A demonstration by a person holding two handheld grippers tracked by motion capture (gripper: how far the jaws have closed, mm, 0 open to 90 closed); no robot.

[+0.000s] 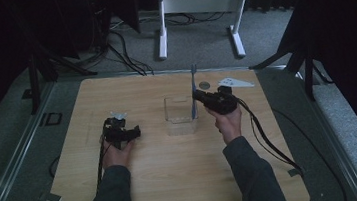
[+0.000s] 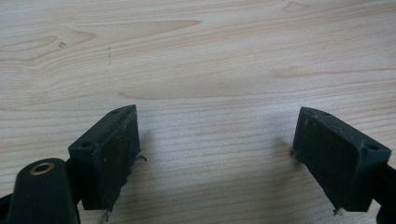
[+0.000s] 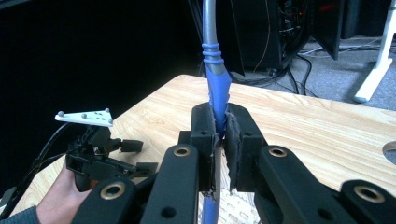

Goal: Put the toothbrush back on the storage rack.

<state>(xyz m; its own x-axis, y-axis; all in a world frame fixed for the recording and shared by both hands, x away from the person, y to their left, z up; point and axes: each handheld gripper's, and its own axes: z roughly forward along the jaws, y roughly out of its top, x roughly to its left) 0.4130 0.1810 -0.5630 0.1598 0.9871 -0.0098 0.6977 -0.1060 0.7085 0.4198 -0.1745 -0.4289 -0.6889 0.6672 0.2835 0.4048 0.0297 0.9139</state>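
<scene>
— So, what has the right gripper (image 3: 220, 135) got?
— Its fingers are clenched on a blue-and-grey toothbrush (image 3: 217, 88), held upright over the clear container (image 1: 180, 115) mid-desk (image 1: 175, 181); the lower end seems to dip inside, though it's dim.
— And the left gripper (image 2: 215, 154)?
— Fingers spread wide, nothing between them, low over bare wood, well apart from the container.
</scene>
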